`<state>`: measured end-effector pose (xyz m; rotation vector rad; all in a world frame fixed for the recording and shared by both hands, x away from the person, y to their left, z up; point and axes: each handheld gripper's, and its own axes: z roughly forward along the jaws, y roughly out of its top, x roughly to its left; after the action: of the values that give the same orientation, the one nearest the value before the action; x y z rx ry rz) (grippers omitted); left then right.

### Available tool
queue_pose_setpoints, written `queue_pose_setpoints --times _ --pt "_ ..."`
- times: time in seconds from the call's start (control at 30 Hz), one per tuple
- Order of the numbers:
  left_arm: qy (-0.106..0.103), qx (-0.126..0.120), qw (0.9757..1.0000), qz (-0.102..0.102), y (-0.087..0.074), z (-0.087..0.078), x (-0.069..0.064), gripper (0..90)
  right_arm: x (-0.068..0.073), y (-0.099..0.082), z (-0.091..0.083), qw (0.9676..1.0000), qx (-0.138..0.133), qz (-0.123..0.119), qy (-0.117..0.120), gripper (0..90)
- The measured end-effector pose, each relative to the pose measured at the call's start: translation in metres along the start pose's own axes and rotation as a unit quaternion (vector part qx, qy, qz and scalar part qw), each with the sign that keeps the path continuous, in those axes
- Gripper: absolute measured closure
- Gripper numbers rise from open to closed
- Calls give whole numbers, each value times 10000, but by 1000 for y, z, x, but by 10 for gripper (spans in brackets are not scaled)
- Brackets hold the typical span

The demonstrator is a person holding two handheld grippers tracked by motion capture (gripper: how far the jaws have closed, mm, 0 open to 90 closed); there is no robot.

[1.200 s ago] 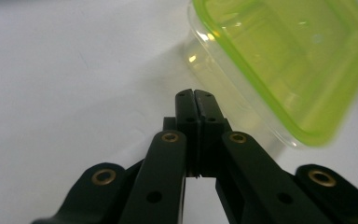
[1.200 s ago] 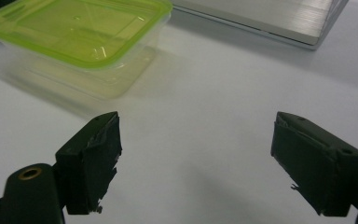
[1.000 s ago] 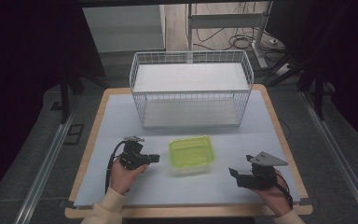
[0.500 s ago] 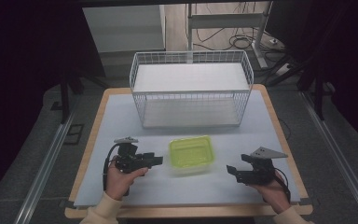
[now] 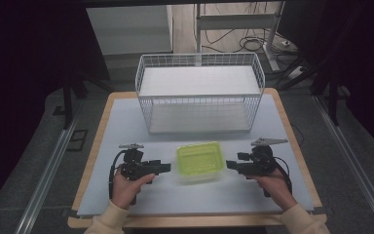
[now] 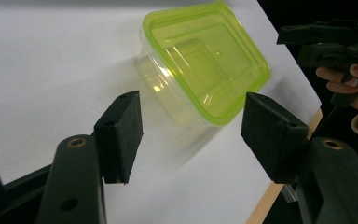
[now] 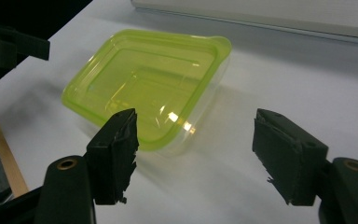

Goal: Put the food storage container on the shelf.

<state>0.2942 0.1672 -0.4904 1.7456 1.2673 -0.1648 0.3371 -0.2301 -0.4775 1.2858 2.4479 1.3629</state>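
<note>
on the white mat, mid-table: lidded green container (image 5: 199, 162) | left gripper (image 5: 166, 167) jaws just opening, apart, touching nothing | right gripper (image 5: 231, 165) jaws just closing, apart, empty

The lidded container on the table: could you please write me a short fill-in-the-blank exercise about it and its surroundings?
1. The clear container has a lid coloured ____.
2. The container lies between the left gripper and the ____ gripper.
3. Behind the container stands a white wire ____.
4. Neither gripper's fingers touch the container; both grippers are ____.

Missing words: green; right; basket; open
</note>
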Motion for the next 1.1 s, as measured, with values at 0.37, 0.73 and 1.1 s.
queue_pose_setpoints --times 0.37,0.73,1.1 --pt "-200 62 9992 -346 8 21 10 396 -14 18 23 9988 125 424 213 349" --pt "-305 68 9972 -683 15 43 21 406 -23 20 35 9956 225 816 409 389" --pt "-505 239 9952 -806 13 56 23 499 -28 16 42 9911 426 1065 674 474"
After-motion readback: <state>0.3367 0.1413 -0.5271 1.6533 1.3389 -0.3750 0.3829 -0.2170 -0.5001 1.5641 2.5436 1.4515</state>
